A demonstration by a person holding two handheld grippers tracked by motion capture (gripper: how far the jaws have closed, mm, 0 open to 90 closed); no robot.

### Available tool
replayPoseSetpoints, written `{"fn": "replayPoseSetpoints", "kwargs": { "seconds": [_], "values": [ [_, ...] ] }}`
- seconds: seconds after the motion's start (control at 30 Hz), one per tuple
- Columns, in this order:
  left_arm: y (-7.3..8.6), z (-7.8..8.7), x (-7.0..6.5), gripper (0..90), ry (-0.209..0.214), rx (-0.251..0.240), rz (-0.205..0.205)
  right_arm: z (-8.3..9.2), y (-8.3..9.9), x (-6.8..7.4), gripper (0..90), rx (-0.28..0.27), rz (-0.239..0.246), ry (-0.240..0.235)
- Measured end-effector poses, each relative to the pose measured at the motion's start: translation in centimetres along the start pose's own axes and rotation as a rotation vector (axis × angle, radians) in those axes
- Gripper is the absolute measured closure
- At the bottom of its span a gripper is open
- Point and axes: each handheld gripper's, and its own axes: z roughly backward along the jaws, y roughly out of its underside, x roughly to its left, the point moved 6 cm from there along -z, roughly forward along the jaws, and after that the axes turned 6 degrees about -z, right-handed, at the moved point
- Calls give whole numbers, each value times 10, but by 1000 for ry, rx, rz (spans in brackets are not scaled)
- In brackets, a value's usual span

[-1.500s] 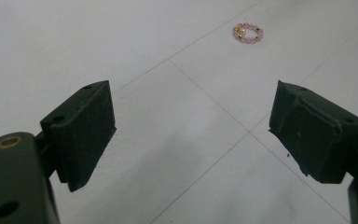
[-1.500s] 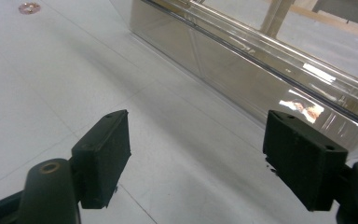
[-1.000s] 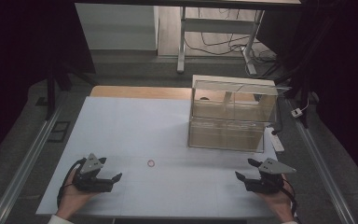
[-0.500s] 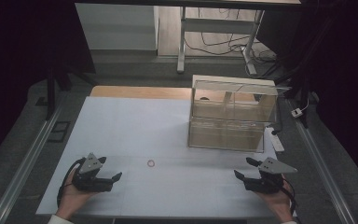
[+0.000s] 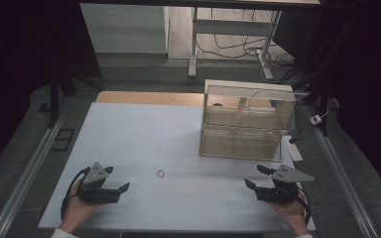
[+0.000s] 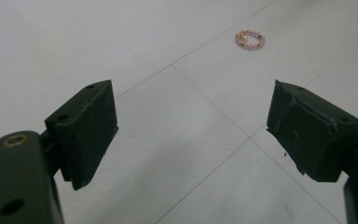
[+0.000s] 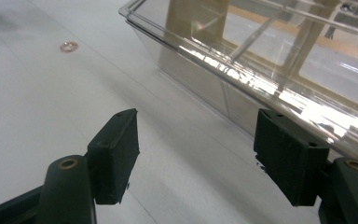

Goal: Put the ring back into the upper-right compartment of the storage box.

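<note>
Two tools | left tool (image 6: pixel 191 135) wide, empty | right tool (image 7: pixel 196 158) wide, empty

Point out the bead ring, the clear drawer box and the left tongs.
bead ring (image 6: pixel 250 40): left gripper view, on its beaded loop.
clear drawer box (image 5: pixel 243 141): high view, on the front wall of its lower tier.
left tongs (image 5: pixel 116 178): high view, midway between the open jaw tips.
</note>
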Motion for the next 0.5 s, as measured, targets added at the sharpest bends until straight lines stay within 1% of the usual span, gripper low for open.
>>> {"fn": "replayPoseSetpoints", "kwargs": {
  "seconds": [0.17,0.3,0.37,0.5],
  "values": [
    [0,-1,0,159,-5,3,-2,-1,-7,4,307,-11,-5,-11],
    [0,0,1,156,-9,-2,6,-5,-11,7,307,-15,-13,-21],
    [0,0,0,157,-2,-5,9,-7,-14,9,307,-20,-16,-26],
    [-1,0,-1,158,19,-12,21,-13,-19,13,308,-18,-3,-35]
  ]
}}
